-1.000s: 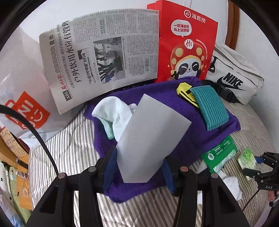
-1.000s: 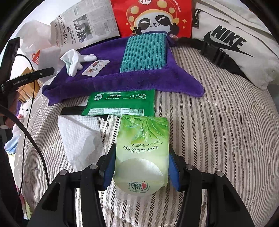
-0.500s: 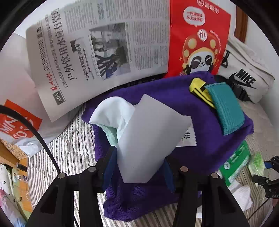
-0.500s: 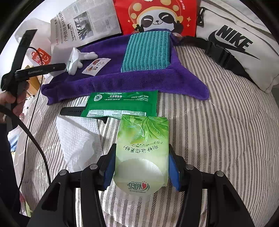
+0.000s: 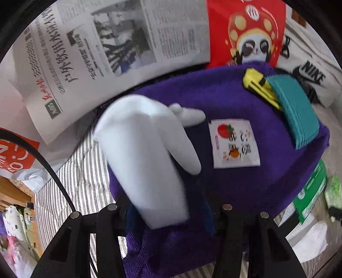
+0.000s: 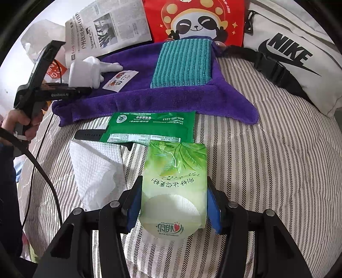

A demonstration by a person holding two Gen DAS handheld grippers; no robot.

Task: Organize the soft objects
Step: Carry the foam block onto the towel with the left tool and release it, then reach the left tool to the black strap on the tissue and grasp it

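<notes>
Your two tongs work over a bed point(image 6: 277, 171) dressed in a grey-striped cover, where a purple towel point(image 6: 181, 96) lies spread before a white Nike bag point(image 6: 299, 53), a red panda-print bag point(image 6: 198, 19) and an open newspaper point(image 5: 106, 42). On the towel rest a teal striped cloth point(image 6: 181, 62), a white glove point(image 5: 145, 154) and a small tomato-print sachet point(image 5: 234, 143); a yellow clip point(image 5: 256, 85) peeks from under the teal cloth. Just below the towel's edge lie a green wipes packet point(image 6: 149, 126) and a white paper towel point(image 6: 96, 171). Your left tongs point(image 5: 168, 213) are opening, the white glove standing between them, though blur hides whether the pads touch it. Your right tongs point(image 6: 173, 205) are clamped on a green pocket tissue pack point(image 6: 175, 184), which lies on the cover touching the wipes packet.
</notes>
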